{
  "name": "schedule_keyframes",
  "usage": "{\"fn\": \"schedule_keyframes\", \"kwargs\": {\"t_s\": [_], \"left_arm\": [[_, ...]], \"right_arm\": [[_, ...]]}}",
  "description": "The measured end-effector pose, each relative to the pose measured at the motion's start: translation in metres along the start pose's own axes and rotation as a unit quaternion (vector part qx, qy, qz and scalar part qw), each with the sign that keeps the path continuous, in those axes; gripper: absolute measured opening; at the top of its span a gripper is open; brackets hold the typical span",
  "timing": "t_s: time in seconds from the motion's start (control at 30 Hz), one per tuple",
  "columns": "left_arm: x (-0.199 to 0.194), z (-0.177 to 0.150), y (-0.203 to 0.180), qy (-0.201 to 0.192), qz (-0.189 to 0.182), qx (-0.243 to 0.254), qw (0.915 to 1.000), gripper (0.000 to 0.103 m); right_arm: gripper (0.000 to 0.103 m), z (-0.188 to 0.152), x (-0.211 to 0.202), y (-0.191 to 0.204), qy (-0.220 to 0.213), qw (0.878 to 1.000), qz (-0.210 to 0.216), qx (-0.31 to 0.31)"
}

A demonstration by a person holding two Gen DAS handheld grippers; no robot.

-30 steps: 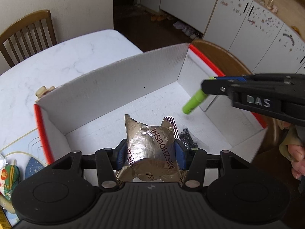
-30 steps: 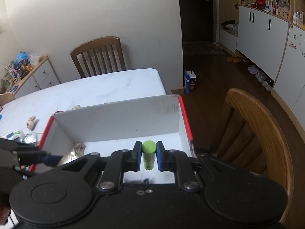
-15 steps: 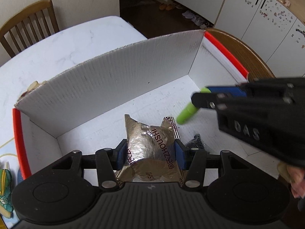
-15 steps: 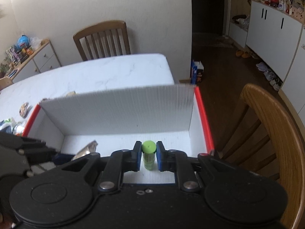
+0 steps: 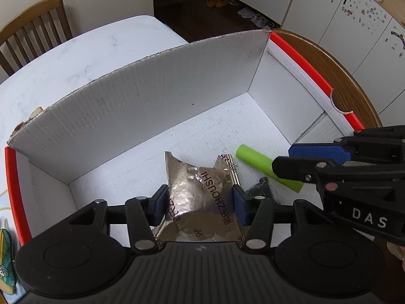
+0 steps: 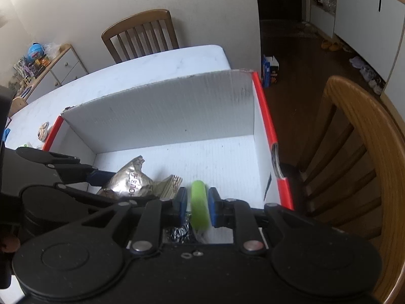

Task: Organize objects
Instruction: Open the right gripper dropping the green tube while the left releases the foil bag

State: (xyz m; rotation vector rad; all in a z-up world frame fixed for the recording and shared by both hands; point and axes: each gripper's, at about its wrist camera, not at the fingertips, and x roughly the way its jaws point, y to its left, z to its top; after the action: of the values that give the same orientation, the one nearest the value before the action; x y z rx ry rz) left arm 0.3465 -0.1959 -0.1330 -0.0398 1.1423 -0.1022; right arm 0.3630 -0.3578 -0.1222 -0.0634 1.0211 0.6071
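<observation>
A white corrugated box (image 5: 152,111) with red edges stands on the marble table. My left gripper (image 5: 200,198) is low inside it, shut on a crinkled silver foil packet (image 5: 200,185) that hangs just above the floor. My right gripper (image 6: 197,200) comes in from the right with its jaws opening. A green tube (image 6: 199,202) sits blurred and tilted between the pads, with a thin gap on its left side. In the left wrist view the right gripper (image 5: 283,158) shows the green tube (image 5: 253,158) slanting down toward the box floor.
A small black object (image 5: 260,190) lies on the box floor beside the packet. A wooden chair (image 6: 354,152) stands close to the box's right side, another chair (image 6: 141,35) at the table's far end. Colourful packets (image 5: 5,253) lie left of the box.
Both grippers have sunk deeper into the box. The right jaws have parted slightly and the green tube has tipped and slipped lower between them. The foil packet stays gripped.
</observation>
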Motion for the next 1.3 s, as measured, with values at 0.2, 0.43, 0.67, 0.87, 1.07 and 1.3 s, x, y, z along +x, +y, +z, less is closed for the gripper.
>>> {"fn": "schedule_keyframes", "kwargs": {"t_s": [0.2,0.43,0.67,0.87,1.07,1.3], "left_arm": [[-0.011,-0.003,0.002,-0.014,-0.007,-0.003,0.9999,0.056],[-0.037,-0.011,0.01,-0.044,-0.014,-0.011,0.9989,0.057],[-0.069,-0.021,0.016,-0.083,-0.029,-0.012,0.9961,0.057],[-0.098,-0.032,0.021,-0.115,-0.029,-0.001,0.993,0.057],[-0.128,-0.045,0.036,-0.14,-0.037,-0.013,0.9893,0.057],[-0.164,-0.068,0.064,-0.169,-0.039,-0.035,0.9843,0.063]], "right_arm": [[0.029,-0.001,-0.004,0.002,0.005,1.0,0.011,-0.014],[0.04,-0.004,-0.021,0.002,-0.006,0.999,0.031,-0.015],[0.044,-0.004,-0.042,0.008,-0.025,0.999,0.04,-0.024],[0.054,-0.004,-0.06,0.015,-0.044,0.998,0.04,-0.033],[0.06,-0.006,-0.078,0.031,-0.067,0.996,0.045,-0.045],[0.062,-0.01,-0.095,0.059,-0.092,0.993,0.047,-0.056]]}}
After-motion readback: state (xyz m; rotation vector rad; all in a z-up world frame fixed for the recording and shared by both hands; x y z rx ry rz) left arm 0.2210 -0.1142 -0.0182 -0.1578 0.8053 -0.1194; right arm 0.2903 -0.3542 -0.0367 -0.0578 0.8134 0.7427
